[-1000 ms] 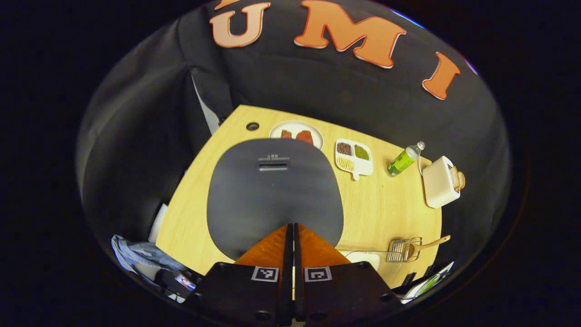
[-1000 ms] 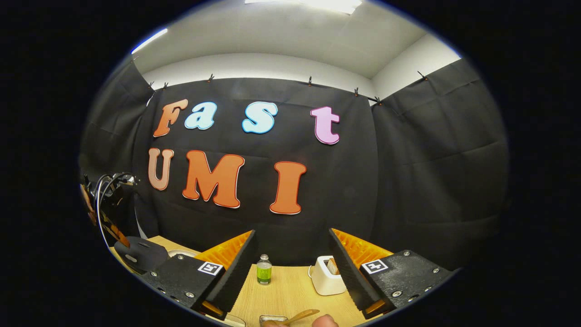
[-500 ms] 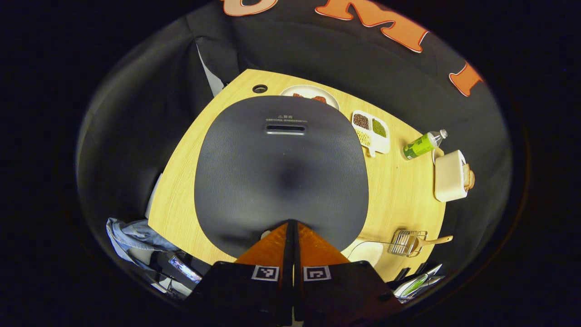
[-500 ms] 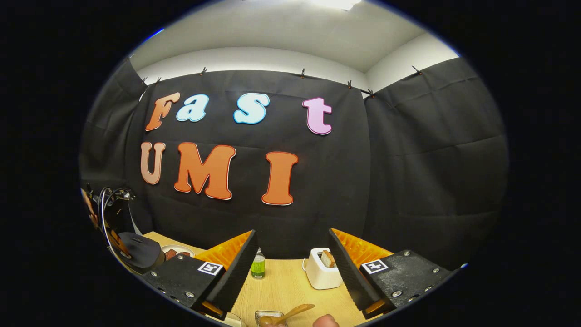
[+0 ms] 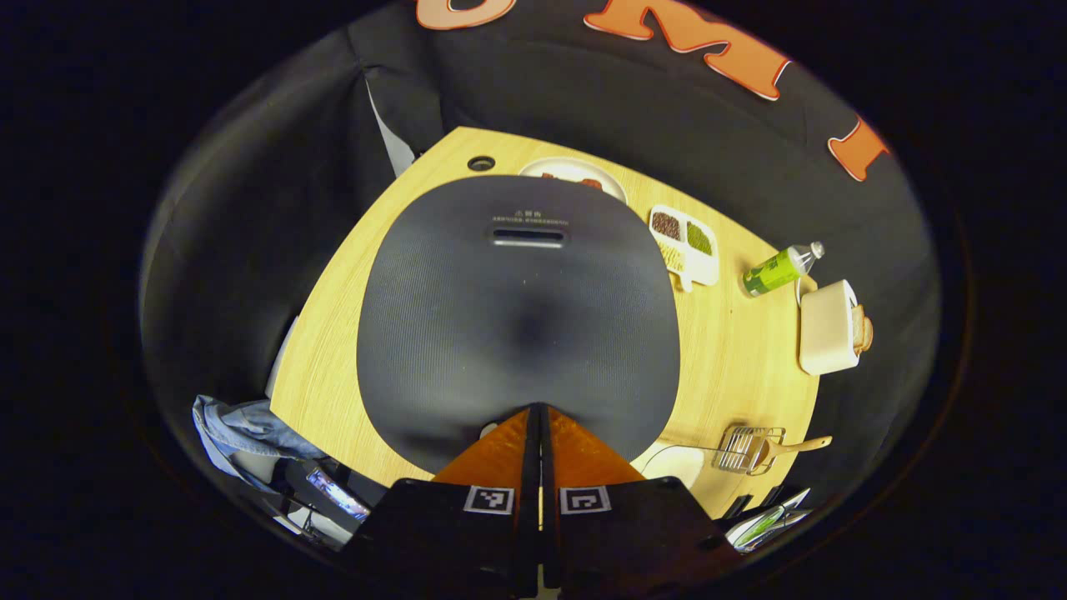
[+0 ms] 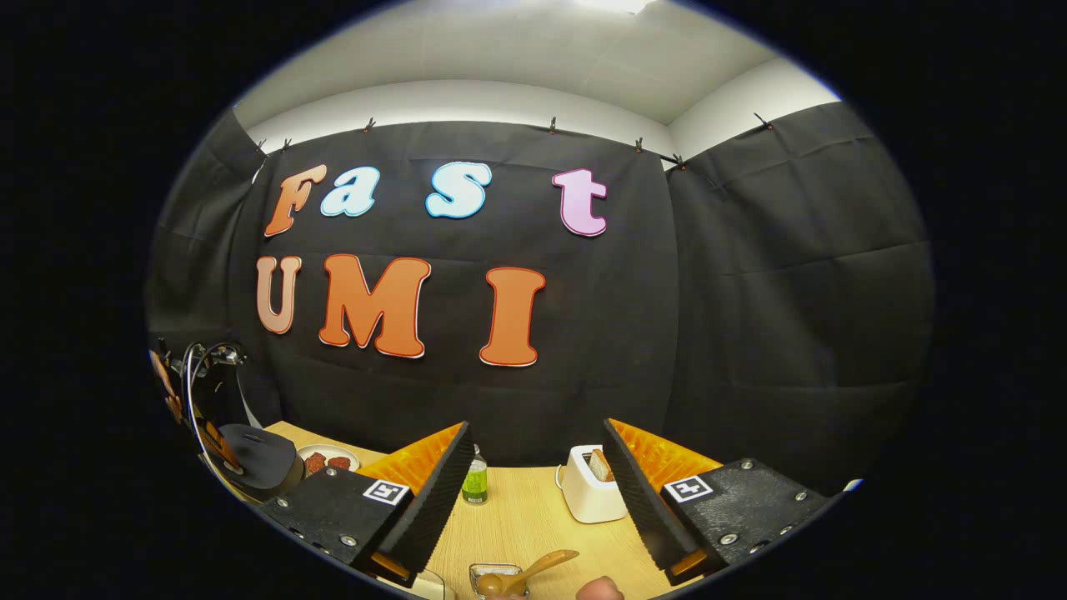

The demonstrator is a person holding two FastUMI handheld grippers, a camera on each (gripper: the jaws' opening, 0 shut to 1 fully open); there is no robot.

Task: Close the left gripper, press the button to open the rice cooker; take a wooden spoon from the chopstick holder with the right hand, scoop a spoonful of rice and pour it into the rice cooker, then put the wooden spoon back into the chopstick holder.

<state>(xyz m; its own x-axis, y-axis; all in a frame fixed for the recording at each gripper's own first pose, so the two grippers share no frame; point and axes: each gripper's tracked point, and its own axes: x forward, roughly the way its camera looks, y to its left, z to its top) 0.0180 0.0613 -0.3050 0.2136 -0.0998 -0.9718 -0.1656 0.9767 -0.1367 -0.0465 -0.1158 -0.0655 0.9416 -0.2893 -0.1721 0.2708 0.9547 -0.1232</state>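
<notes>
Left gripper view, looking steeply down: left tongs (image 5: 538, 410) at the bottom centre, fingers pressed flat together with nothing between them, tips meeting at the near edge of the rice cooker (image 5: 517, 308). Dark ribbed lid down and covering the middle of the frame, a narrow slot near its far edge, a small pale patch just left of the fingertips, too hidden to identify. Pale wooden bench (image 5: 733, 358) underneath, showing around the cooker. At the lower right of the frame, well right of the left tongs, a wire chopstick holder (image 5: 746, 448) with the wooden spoon (image 5: 792, 446) lying in it, handle pointing right. Just left of the holder, a white container (image 5: 671, 462), partly hidden, contents impossible to tell. Along the far edge, a plate (image 5: 575, 172) peeking out behind the lid, then a divided tray (image 5: 688, 246) of beans and grains, a green bottle (image 5: 779, 268) and a white toaster (image 5: 825, 329) with bread in it. Crumpled blue cloth (image 5: 242, 429) off the bench at the lower left. Right gripper view, looking level at the black wall: right tongs (image 6: 538, 467) wide apart and empty, raised above the bench. At the very bottom centre, between and below the two fingers, the chopstick holder with the spoon slanting up to the right, and a fingertip (image 6: 596, 590) just right of it. Bottle and toaster farther back between the fingers; cooker and plate at the lower left.
</notes>
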